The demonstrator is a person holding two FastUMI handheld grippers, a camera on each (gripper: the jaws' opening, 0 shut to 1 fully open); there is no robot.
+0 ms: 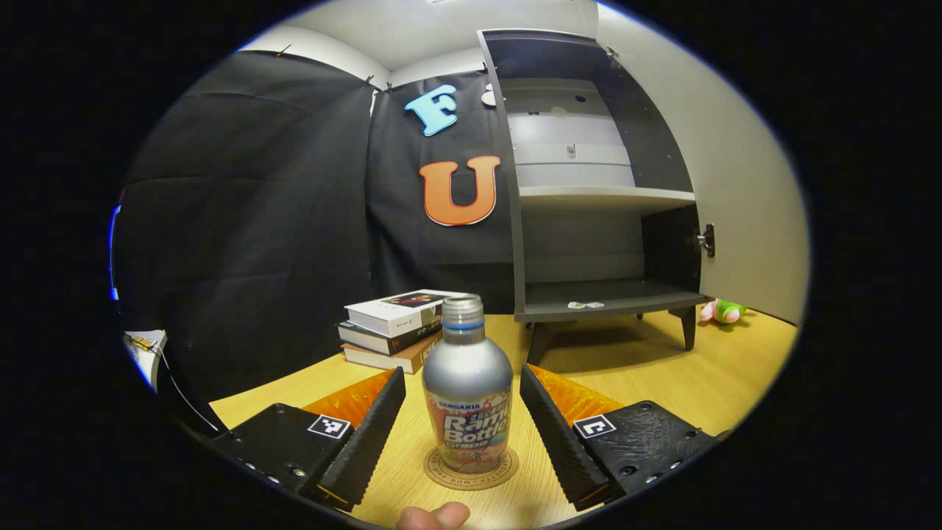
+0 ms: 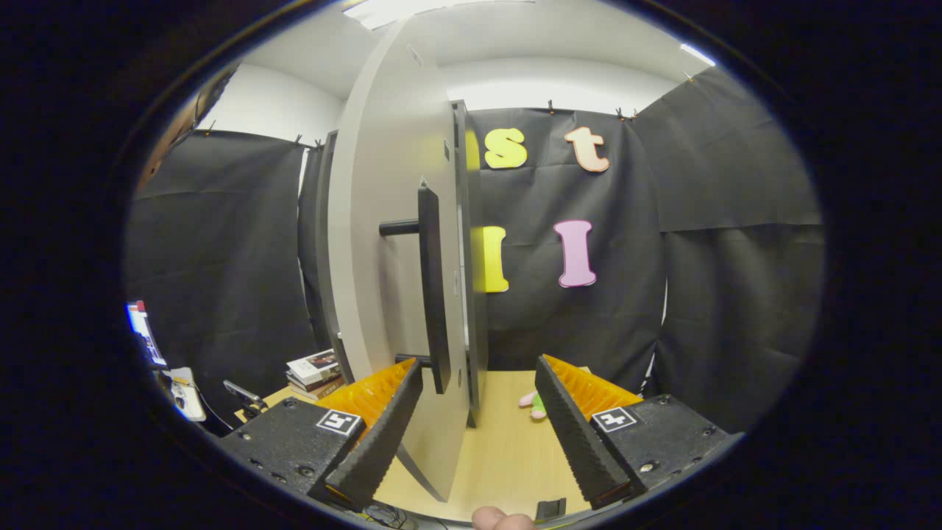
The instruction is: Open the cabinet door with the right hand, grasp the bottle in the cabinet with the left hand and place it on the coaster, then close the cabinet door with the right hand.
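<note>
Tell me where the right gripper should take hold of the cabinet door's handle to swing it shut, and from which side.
Grip the handle on its long vertical bar, about mid-height, between the two standoffs. The bar stands proud of the open cabinet door, so one finger can probably slip behind it. Approach from the door's outer face, fingers spread horizontally across the bar. The right gripper is open, its fingers already either side of the door's edge.

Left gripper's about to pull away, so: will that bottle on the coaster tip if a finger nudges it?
Possibly. The bottle is tall on a narrow base, so a push near its neck could topple it. Its metallic body looks rigid and smooth, probably slippery. It sits centred on the coaster, which helps.
</note>
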